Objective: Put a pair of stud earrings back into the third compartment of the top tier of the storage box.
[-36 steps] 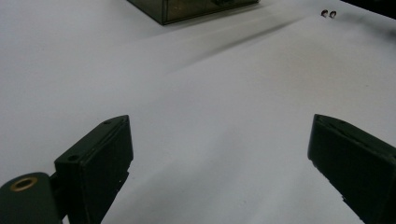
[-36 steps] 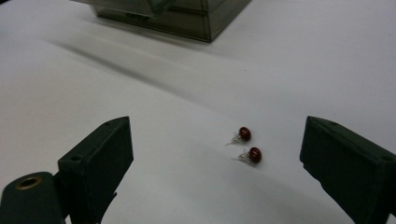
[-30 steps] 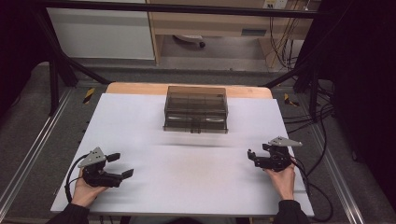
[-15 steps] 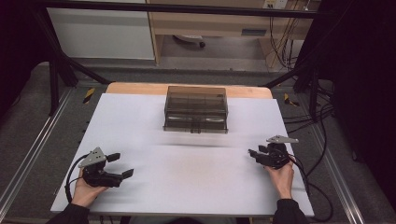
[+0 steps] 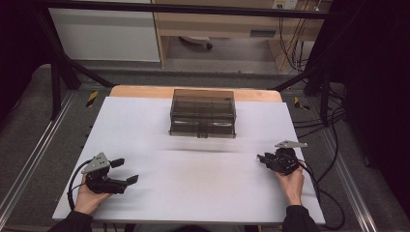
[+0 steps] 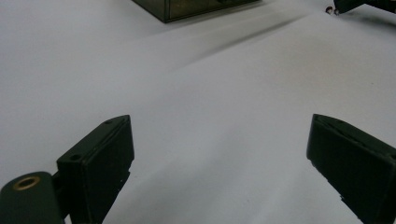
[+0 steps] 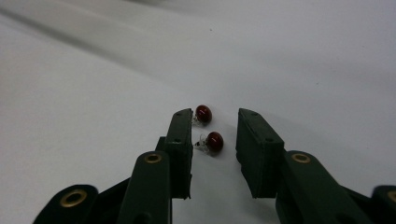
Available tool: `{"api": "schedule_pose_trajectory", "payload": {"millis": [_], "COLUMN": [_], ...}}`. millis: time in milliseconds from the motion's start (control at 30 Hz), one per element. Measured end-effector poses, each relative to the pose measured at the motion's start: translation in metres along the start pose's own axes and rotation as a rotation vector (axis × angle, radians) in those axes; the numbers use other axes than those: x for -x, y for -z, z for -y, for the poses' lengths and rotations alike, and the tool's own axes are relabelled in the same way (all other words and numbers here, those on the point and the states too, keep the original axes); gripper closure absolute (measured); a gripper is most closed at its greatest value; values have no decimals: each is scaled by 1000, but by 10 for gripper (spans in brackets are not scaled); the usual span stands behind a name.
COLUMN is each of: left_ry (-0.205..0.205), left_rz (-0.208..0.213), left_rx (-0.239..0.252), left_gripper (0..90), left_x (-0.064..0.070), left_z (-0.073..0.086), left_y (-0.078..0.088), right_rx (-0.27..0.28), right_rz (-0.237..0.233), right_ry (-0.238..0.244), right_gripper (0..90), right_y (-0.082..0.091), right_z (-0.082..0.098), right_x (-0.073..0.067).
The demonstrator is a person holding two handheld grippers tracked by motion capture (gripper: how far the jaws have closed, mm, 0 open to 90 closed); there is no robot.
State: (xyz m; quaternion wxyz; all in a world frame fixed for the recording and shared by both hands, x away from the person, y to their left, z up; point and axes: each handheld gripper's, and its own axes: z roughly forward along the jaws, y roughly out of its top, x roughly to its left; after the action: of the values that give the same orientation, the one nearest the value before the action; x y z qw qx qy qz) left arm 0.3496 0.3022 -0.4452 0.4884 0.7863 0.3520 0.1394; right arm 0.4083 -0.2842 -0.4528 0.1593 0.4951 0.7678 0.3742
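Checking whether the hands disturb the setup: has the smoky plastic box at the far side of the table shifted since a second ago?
No. The box sits in the same spot against the wooden table edge behind it, in line with earlier.

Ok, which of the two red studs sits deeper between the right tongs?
The nearer stud, lying between the two pads; the farther stud sits out by the left pad's tip.

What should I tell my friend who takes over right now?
Left tool: open, holding nothing, low over the white table.
Right tool: jaws have just been closing around two small red earrings lying on the table; pads not clearly pressing yet.
Dark clear box: at the far middle of the table, closed.
Done: right tool lined up on the earrings.
Left: probably grip an earring, lift it and carry it on.
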Motion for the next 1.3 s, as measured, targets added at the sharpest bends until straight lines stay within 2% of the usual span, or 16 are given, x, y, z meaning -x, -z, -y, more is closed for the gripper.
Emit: {"api": "schedule_pose_trajectory", "payload": {"millis": [300, 467, 700, 867, 1300], "left_ry": [-2, 0, -2, -2, -2], "left_rz": [-2, -3, -5, -5, -6], "left_rx": [0, 3, 4, 5, 8], "left_gripper": [75, 76, 77, 76, 77], "left_x": [0, 0, 0, 0, 0], "left_z": [0, 0, 0, -1, -1], "left_y": [0, 1, 1, 1, 2], "right_rx": [6, -8, -14, 5, -4], "right_rz": [-11, -10, -11, -25, -22], "right_ry": [10, 21, 18, 8, 23], "right_gripper": [722, 752, 762, 794, 800], "right_y": [-2, -3, -2, 0, 3], "right_z": [-1, 0, 0, -1, -2], "right_x": [0, -1, -1, -1, -1]}}
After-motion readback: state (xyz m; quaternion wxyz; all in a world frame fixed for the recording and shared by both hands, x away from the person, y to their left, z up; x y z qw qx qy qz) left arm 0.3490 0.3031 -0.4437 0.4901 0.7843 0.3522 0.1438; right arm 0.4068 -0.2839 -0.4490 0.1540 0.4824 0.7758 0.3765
